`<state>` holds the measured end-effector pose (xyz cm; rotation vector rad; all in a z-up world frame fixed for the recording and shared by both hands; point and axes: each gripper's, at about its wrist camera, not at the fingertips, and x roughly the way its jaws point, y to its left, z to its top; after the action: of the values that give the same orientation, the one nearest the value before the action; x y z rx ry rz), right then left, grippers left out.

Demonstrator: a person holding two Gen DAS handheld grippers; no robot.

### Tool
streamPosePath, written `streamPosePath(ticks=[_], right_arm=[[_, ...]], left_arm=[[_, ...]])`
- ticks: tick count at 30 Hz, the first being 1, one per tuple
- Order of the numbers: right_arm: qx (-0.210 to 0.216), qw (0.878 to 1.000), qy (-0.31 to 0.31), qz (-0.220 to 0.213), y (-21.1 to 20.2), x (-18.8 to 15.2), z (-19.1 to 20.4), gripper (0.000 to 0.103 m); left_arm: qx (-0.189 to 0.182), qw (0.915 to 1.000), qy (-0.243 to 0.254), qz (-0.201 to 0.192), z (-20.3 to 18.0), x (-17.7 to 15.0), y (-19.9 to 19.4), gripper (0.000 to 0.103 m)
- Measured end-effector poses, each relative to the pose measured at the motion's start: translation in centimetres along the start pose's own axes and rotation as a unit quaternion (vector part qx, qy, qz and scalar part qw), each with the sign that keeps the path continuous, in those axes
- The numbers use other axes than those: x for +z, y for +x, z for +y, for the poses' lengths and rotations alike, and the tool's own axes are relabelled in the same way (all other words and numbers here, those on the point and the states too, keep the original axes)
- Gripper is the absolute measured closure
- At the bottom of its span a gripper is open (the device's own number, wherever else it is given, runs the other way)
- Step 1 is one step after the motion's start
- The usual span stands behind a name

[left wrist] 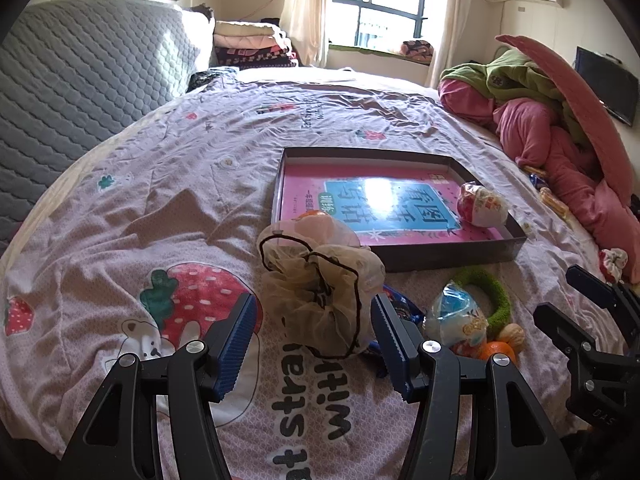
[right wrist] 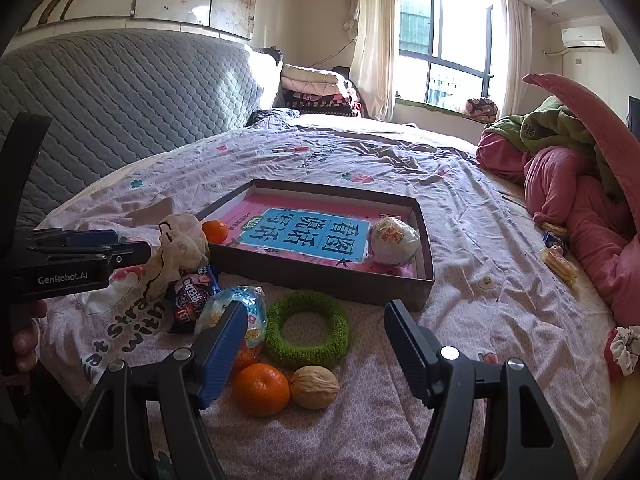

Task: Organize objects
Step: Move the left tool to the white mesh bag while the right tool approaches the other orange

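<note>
Both tongs spread, left tongs (left wrist: 314,320) flanking mesh scrunchie (left wrist: 320,280), right tongs (right wrist: 314,320) over green ring (right wrist: 307,330) lying flat.

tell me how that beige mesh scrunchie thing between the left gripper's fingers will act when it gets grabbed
The mesh scrunchie looks like thin gathered netting with a black cord edge, so it will probably crush flat and hang floppy. It seems very light, so it may drag along the bedsheet if nudged. The left gripper is open around it; loose folds might snag on the ridged pads.

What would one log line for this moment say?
left gripper: open, around mesh pouch | right gripper: open, over green ring | box: holds wrapped snack
</note>
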<state>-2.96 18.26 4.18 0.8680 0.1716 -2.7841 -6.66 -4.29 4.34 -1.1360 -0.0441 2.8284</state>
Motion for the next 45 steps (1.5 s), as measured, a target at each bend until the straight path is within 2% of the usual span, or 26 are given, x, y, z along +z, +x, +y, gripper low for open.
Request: streamPosePath(ticks=[12,21,29,45], right_arm=[[0.005,1.000,-0.005,0.007,-0.5,-1.2,0.4,0.033],[0.026,0.999,-0.023,0.030,-0.3,-2.9,1.8,0.033],[0.038,0.998,-0.032,0.038,-0.2,-4.0,2.5,0.033],[0.069,0.996,-0.004,0.053,0.6,-4.6,1.8,0.033]], left_arm=[[-0.007,0.9997,0.024,0.006,-1.1,-1.0,-0.2,0.042],[-0.007,0.9990,0.043,0.010,-1.3,-1.9,0.0,0.042],[-0.004,0.9993,0.036,0.013,-0.3,-2.1,0.3,0.042],[-0.003,0.9988,0.046,0.018,-0.9,-2.3,1.4,0.042]])
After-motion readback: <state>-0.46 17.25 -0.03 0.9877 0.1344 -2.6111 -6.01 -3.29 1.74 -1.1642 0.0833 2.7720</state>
